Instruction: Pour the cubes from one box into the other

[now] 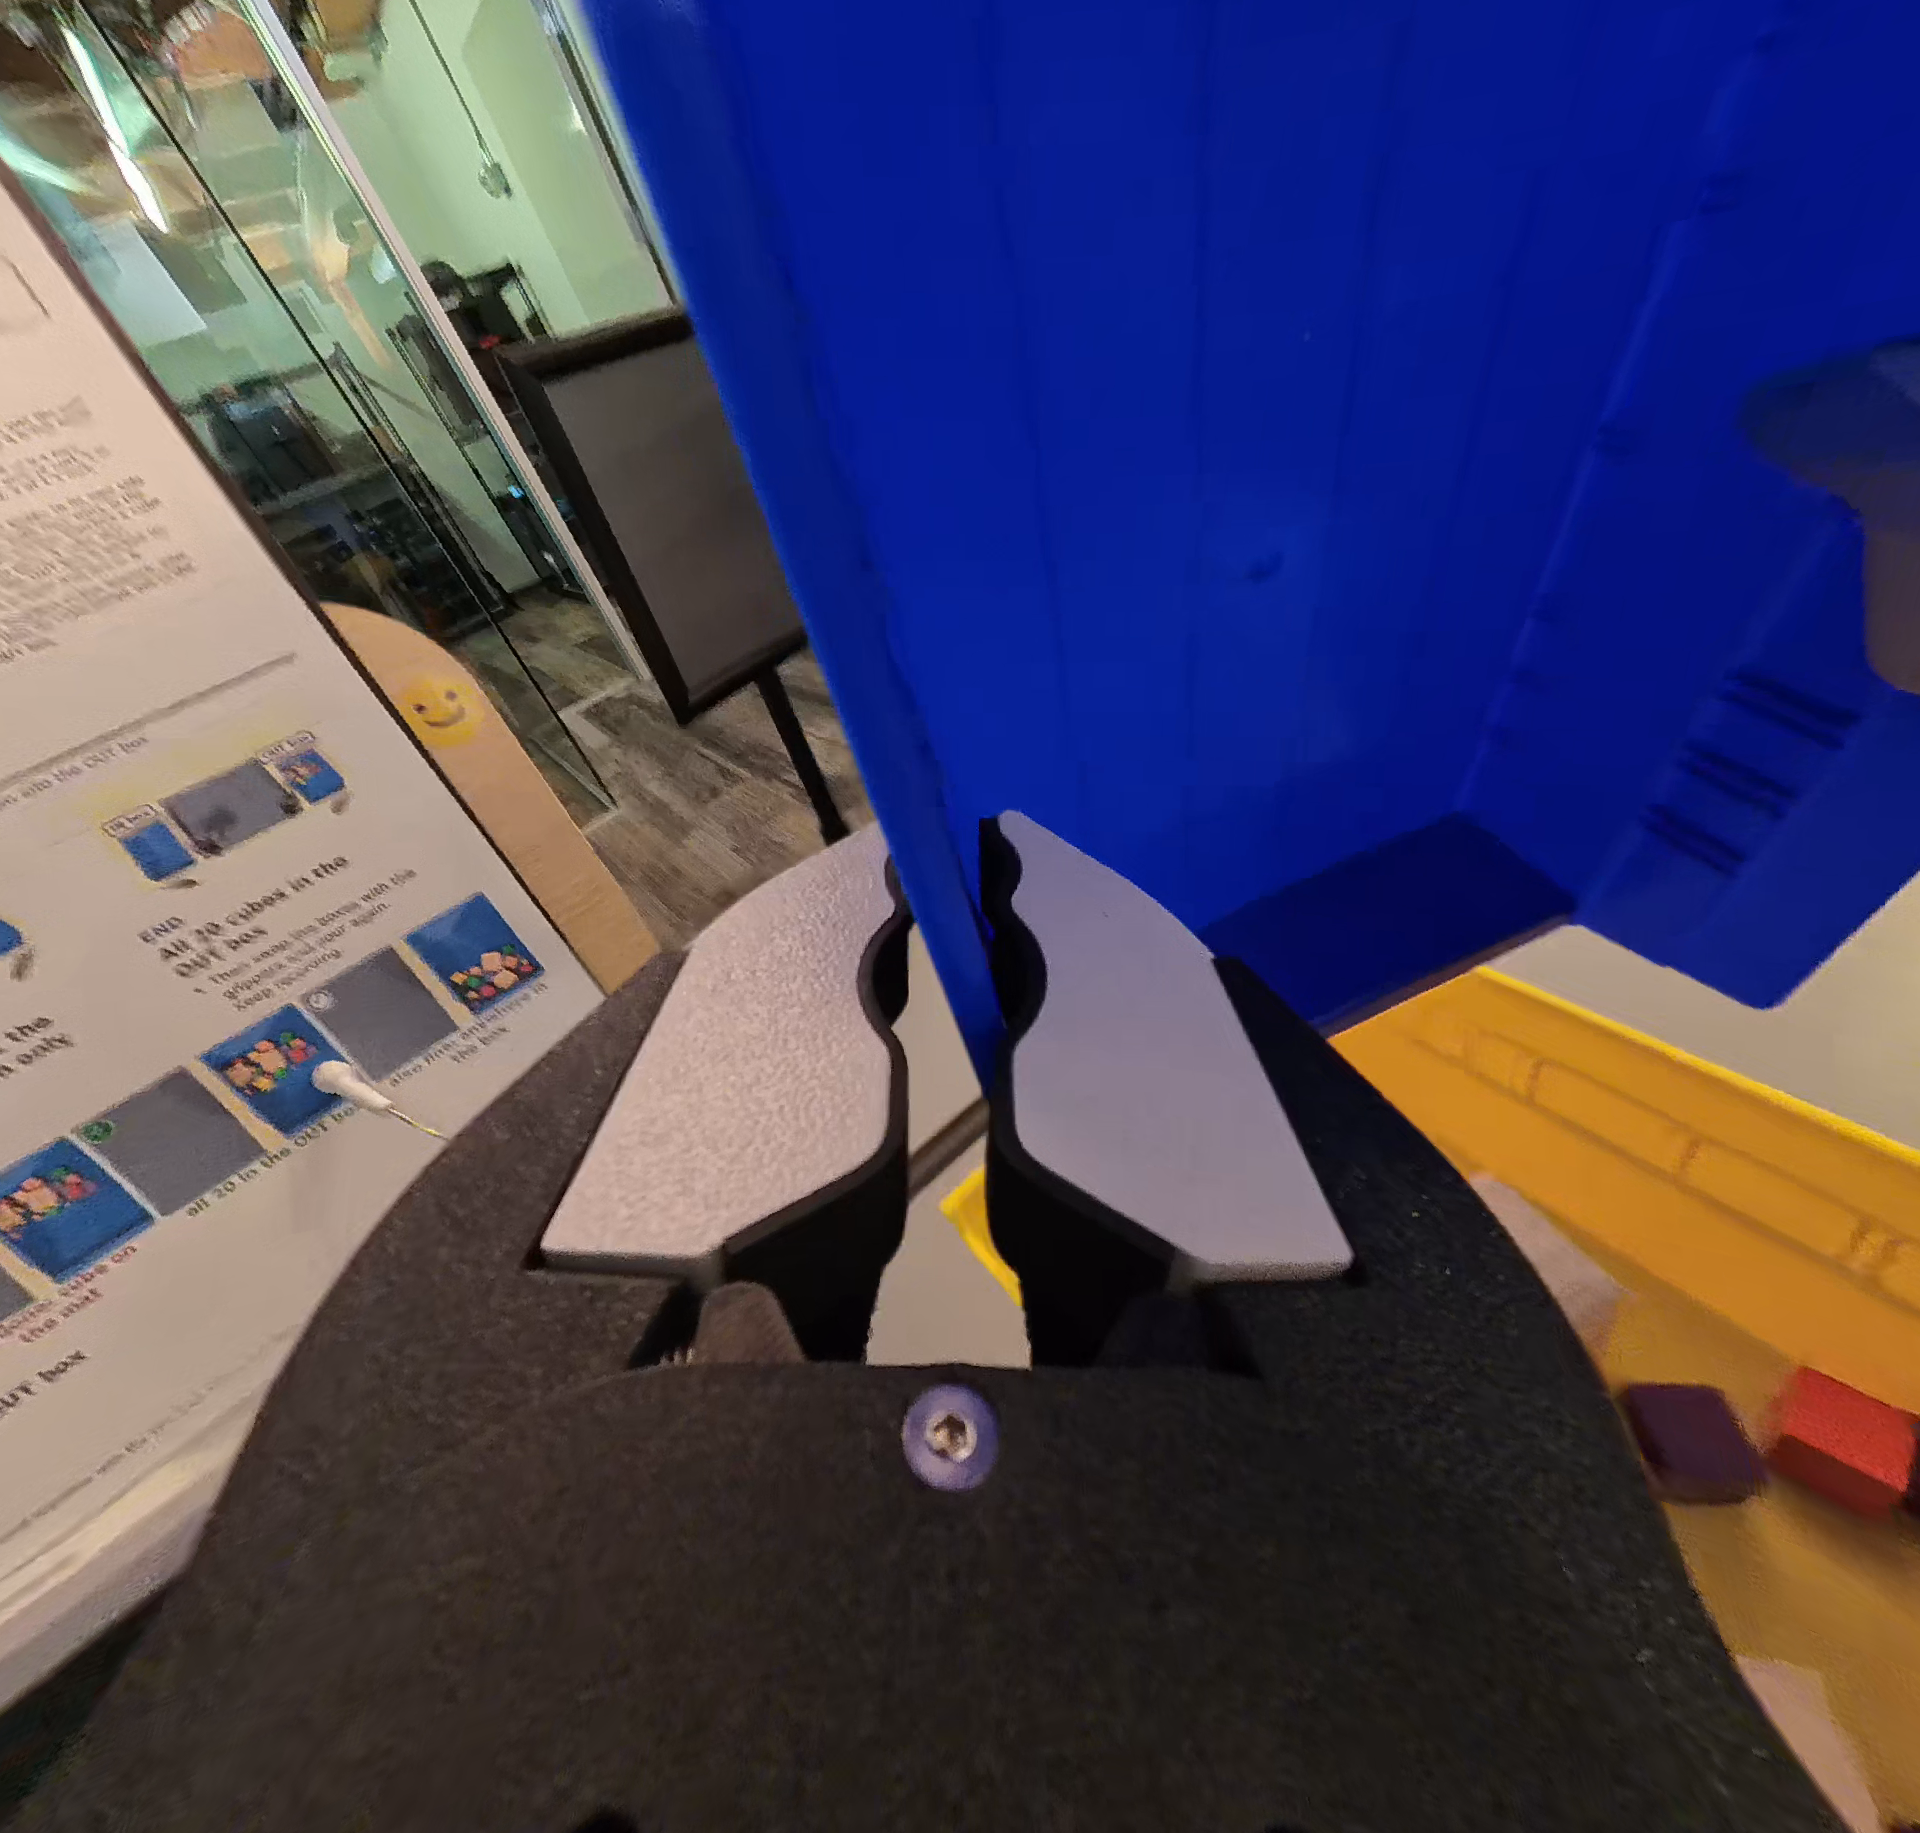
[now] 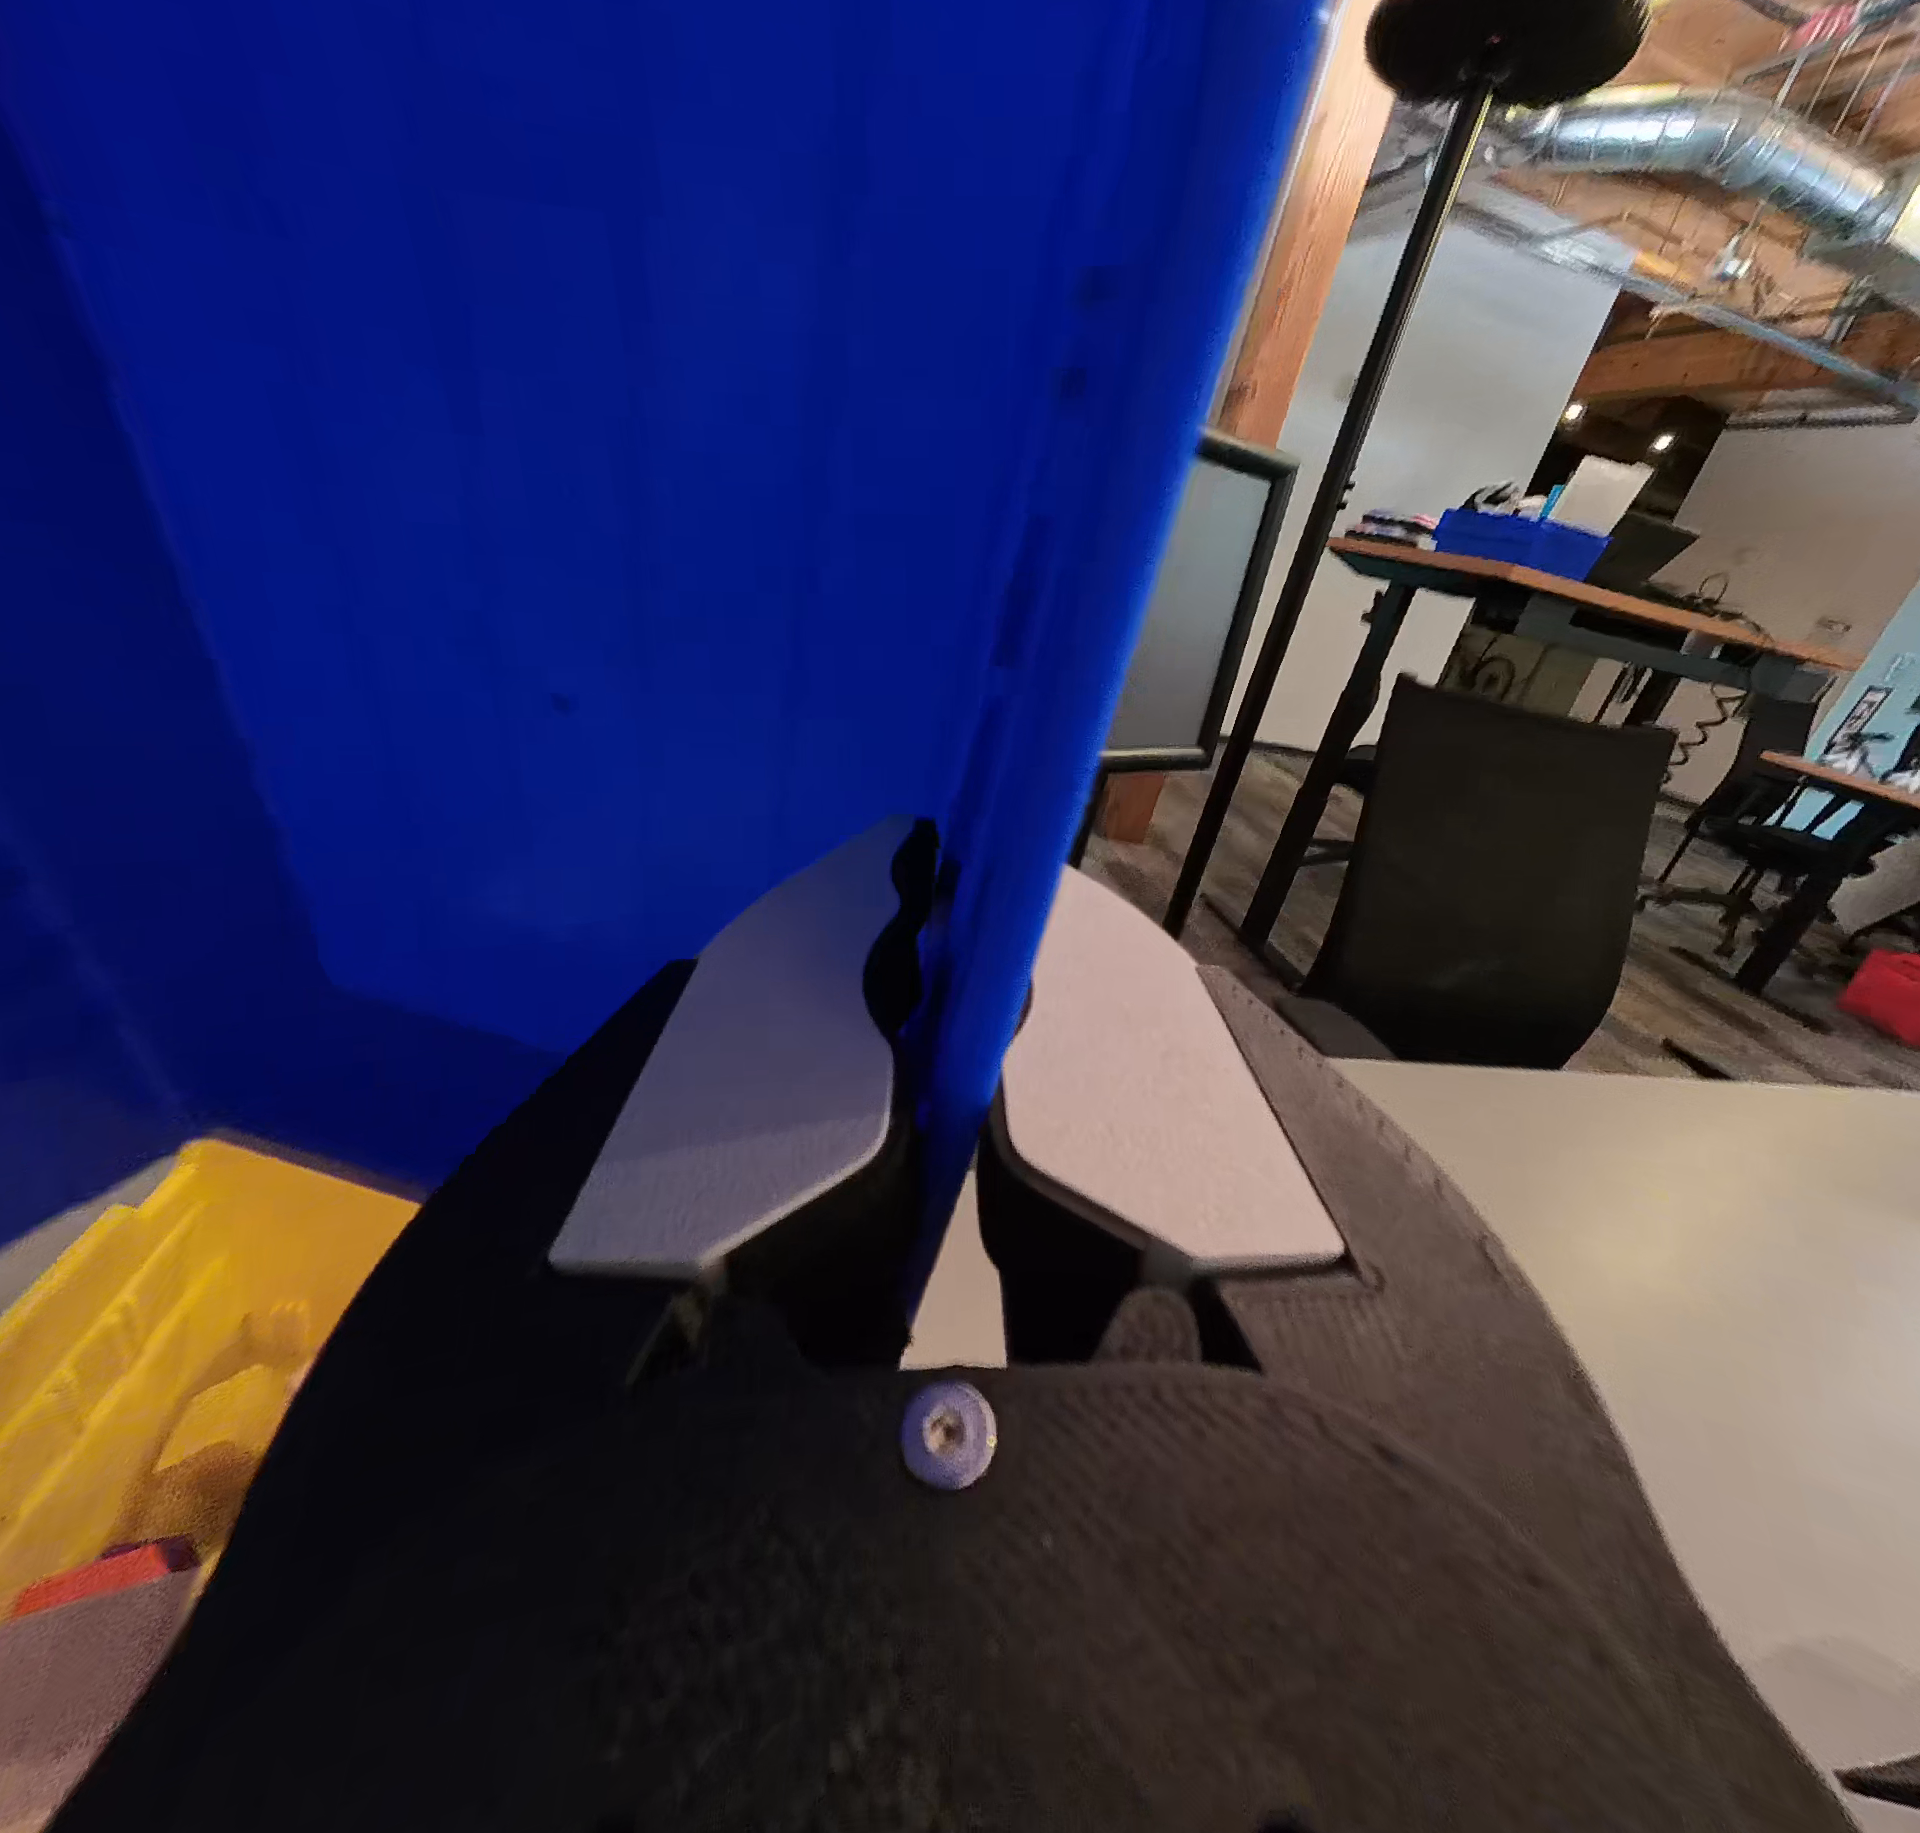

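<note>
While both jaws pinch opposite walls of the upended blue box point(image 1: 1195, 381), the yellow box point(image 1: 1714, 1212) sits at four o'clock holding cubes point(image 1: 1844, 1435); a thin-wall slip from either left gripper point(image 1: 948, 962) or right gripper point(image 2: 940, 962) drops it.

The left tool point(image 1: 945, 994) has a broad, rounded body of rough, grainy black material that fills the near part of its view. Two pale grey fingers point(image 1: 748, 1066) rise from slots in the body; each has a flat, lightly textured outer plate and a black inner edge cut in a wavy profile. A small bluish-purple washer with a silver screw point(image 1: 948, 1436) sits on the body's midline, just below the fingers. The right tool point(image 2: 951, 994) is built the same: grainy black body, grey fingers point(image 2: 1132, 1108) with black scalloped inner edges, and a matching bluish-purple washer and screw point(image 2: 948, 1434).
</note>
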Motion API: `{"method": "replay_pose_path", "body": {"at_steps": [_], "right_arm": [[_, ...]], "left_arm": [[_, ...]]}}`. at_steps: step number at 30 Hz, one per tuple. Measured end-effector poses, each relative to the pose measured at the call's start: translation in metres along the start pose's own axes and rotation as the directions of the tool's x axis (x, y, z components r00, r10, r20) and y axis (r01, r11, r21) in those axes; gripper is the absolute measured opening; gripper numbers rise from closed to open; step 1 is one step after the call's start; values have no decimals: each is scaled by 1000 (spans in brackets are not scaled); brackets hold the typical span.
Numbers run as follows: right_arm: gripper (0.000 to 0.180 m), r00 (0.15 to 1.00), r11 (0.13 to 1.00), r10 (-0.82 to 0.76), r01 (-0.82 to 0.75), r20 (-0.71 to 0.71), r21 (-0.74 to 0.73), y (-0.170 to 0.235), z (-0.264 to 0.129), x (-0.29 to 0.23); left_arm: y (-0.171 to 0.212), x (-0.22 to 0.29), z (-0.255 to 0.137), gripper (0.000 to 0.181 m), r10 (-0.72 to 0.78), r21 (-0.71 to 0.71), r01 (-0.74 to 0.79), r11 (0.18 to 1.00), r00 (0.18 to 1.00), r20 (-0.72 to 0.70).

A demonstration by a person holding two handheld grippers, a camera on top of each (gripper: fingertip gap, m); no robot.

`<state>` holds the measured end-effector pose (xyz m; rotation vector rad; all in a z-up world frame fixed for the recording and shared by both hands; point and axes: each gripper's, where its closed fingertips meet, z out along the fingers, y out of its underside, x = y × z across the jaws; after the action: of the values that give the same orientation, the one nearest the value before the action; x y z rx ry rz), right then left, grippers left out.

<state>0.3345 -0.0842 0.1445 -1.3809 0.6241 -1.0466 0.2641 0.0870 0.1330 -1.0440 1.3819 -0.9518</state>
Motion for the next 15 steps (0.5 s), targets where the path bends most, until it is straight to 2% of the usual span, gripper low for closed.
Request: {"method": "replay_pose_path", "body": {"at_steps": [2,5,7,10,13,15], "right_arm": [[4,998,998,46,-44,31,-53,-13,6,9],[6,988,971,131,-113,77,-211,-37,18,32],[6,987,926,116,-67,112,-372,-41,25,48],[6,993,811,7,62,115,-582,-27,21,81],[7,991,685,-92,134,98,-716,-4,6,120],[8,988,599,-127,151,94,-786,14,-7,143]], "left_arm": [[-3,10,1,15,-69,-45,66,997,996,-60],[-15,40,-1,31,-156,-118,130,984,958,-240],[-27,60,-8,43,-210,-163,160,974,908,-363],[-49,59,-25,49,-314,-144,279,949,848,-426],[-23,46,-33,51,-481,-267,405,874,792,-375],[17,45,-34,56,-536,-421,384,822,772,-342]]}}
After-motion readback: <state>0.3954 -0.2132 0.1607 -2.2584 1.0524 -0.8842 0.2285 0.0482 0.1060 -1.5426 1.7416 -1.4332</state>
